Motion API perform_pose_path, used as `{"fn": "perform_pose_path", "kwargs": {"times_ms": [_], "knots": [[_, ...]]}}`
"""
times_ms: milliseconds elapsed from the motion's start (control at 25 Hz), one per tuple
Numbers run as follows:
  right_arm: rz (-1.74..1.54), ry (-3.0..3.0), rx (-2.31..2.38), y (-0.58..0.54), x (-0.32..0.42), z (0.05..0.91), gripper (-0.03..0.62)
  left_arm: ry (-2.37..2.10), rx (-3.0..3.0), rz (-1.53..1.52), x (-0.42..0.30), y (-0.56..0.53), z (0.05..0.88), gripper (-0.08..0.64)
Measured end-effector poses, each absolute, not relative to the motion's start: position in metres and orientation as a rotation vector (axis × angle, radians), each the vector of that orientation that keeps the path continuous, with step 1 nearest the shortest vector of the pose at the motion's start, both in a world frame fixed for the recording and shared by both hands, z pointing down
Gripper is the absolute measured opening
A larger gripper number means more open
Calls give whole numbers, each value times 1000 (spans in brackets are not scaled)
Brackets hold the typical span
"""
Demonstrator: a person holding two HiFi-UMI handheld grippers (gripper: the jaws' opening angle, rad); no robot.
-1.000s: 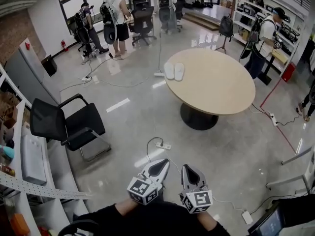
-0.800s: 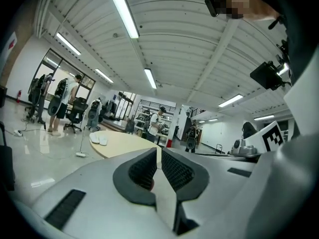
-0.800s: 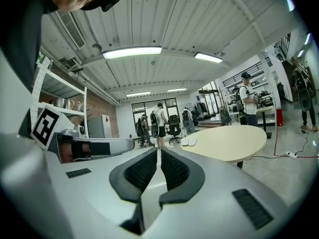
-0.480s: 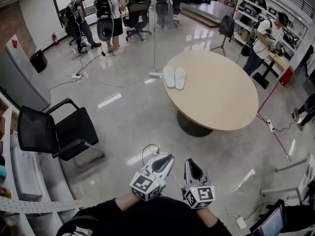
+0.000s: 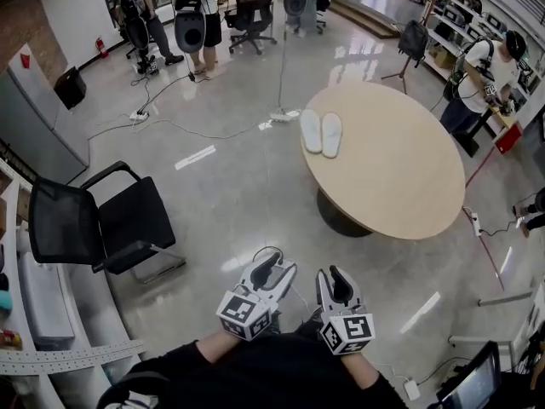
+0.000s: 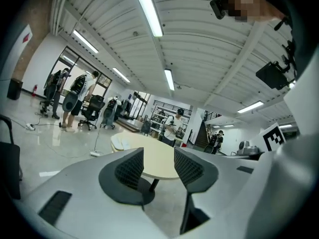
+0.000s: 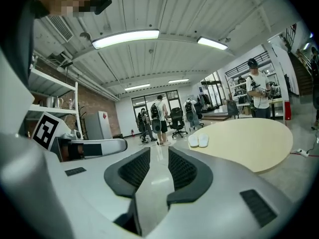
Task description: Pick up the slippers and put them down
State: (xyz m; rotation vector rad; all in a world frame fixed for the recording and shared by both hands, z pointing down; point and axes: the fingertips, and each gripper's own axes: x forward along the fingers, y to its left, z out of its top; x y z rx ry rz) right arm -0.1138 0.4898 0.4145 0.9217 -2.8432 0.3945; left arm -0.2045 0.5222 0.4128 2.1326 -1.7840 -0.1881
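Head view is showing me the slippers (image 5: pixel 321 133) lying as a pair on the round bench (image 5: pixel 400 186), at its far left edge. They are sitting side by side, touching or very nearly so. Their long axes are running away from me, roughly up the picture. Nothing else is lying on the bench that I can see.

I am holding both grippers low and close to my body, well apart from the bench, with open floor (image 5: pixel 247 203) in between. The left gripper (image 5: pixel 274 262) is opening its jaws and nothing is standing between them; through the gap I am seeing only the bench top and its foot far off. The right gripper (image 5: pixel 335 273) is also opening, not as wide, and it too is released and empty, with bare floor showing between its pads.

What matters for the coming move is the bearing. The slippers are lying ahead and a little to the right of the left gripper, and almost straight ahead of the right one, so I am judging the right gripper slightly nearer. In the left gripper view they are sitting left of the jaw line; in the right gripper view, just right of it. I am reckoning one slipper per gripper will suit, each approached along its length once I am closing on that edge.
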Motion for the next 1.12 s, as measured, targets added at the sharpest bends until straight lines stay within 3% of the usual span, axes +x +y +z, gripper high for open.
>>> {"fn": "perform_pose_path", "kwargs": {"times_ms": [520,1120], "knots": [[396,-2938,737,353,-146,407,109,-1910,2077,-158,-227,393,405,190],[453,-2966,656,165,-73,404,109,-1891,2060,-151,-140,208,406,190]]}}
